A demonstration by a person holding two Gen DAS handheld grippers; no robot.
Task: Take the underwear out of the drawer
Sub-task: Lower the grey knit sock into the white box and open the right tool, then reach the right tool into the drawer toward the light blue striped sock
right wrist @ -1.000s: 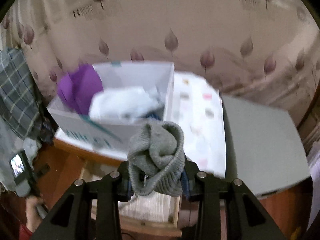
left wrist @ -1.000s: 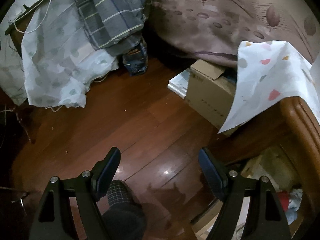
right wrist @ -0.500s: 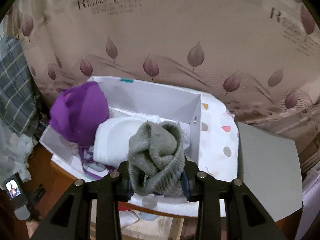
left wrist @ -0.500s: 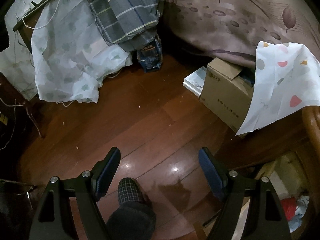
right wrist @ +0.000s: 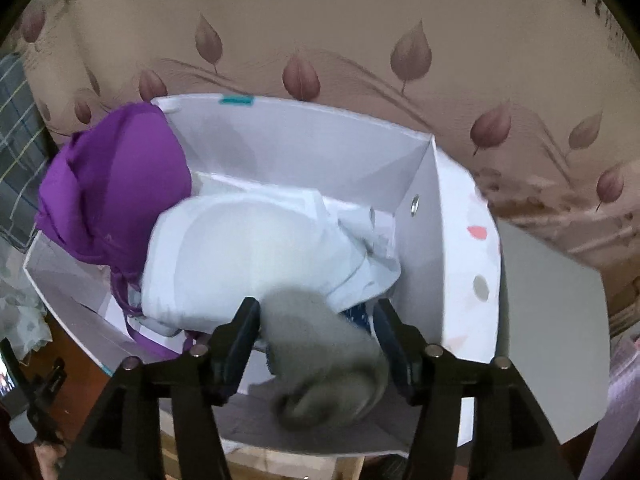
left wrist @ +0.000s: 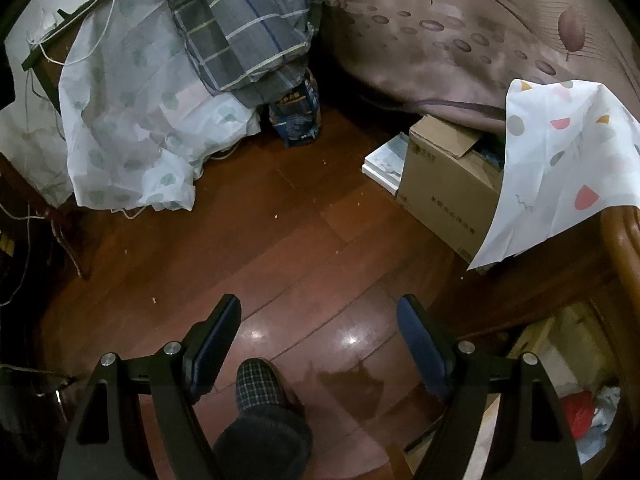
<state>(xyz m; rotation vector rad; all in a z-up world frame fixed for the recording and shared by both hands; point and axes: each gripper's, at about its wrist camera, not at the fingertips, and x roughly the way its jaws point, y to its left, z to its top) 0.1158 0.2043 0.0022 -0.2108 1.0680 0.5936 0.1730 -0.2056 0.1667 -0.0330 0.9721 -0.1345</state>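
In the right wrist view my right gripper [right wrist: 318,312] hangs over an open white box [right wrist: 304,136]. Its jaws are opening, and a blurred grey knitted bundle [right wrist: 324,360] drops between them, free of the pads. Inside the box lie a purple bra [right wrist: 120,184] and a white garment [right wrist: 248,256]. My left gripper [left wrist: 319,308] is open and holds nothing above the wooden floor [left wrist: 224,240]. The open drawer [left wrist: 560,360] shows at the lower right of the left wrist view, with a red item [left wrist: 576,412] among the clothes in it.
A cardboard box [left wrist: 444,196] stands on the floor, partly under a white cloth with coloured shapes [left wrist: 560,168]. A person's foot in a checked slipper [left wrist: 260,388] is below the left gripper. A grey flat board [right wrist: 548,320] lies right of the white box.
The right gripper moved forward and down over the white box, and its jaws spread. The grey bundle, gripped before, now slips downward. The left gripper barely moved.
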